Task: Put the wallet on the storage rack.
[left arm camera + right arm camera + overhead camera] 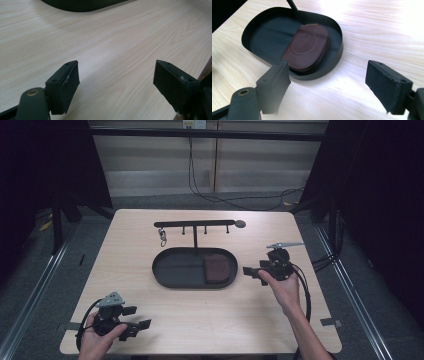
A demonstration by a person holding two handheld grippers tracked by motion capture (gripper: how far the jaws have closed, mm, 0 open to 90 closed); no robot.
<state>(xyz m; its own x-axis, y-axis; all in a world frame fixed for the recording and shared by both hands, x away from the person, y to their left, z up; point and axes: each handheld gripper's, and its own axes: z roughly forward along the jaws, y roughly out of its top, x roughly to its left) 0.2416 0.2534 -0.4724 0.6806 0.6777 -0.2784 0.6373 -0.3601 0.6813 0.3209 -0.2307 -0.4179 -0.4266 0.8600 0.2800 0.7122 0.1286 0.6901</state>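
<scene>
A pale wood-grain tabletop (150, 320) stands between dark curtains, with a light panelled wall and trailing cables at the top of the high view. At frame centre sits an oval black tray (170, 280), thin-walled and matt, apparently sheet metal; a slim black post rises from its far rim to a horizontal hook rail (195, 224), and a small metal key ring (162, 238) hangs from the rail's left end. In the right half of the tray lies the pouch (305, 48), flat, dark brown and leather-like, one end rounded, with a round embossed seal and a zip edge.

Your right claw (256, 271), centre right of the high view just beside the tray's right end, stands released: in the right gripper view its flat black pads are spread wide with nothing between them, the pouch lying ahead and to the left, apart from both. Your left claw (136, 317), lower left of the high view, is likewise spread and empty over bare wood.

Likely faults, if you go for the pouch:
- The pouch lies flat against the tray floor; pads closing from above may skate over smooth leather.
- The low tray wall may catch a pad and shove the light tray, rocking the rail and swinging the key ring.
- A pinch at one edge may let the soft pouch fold and slip.
</scene>
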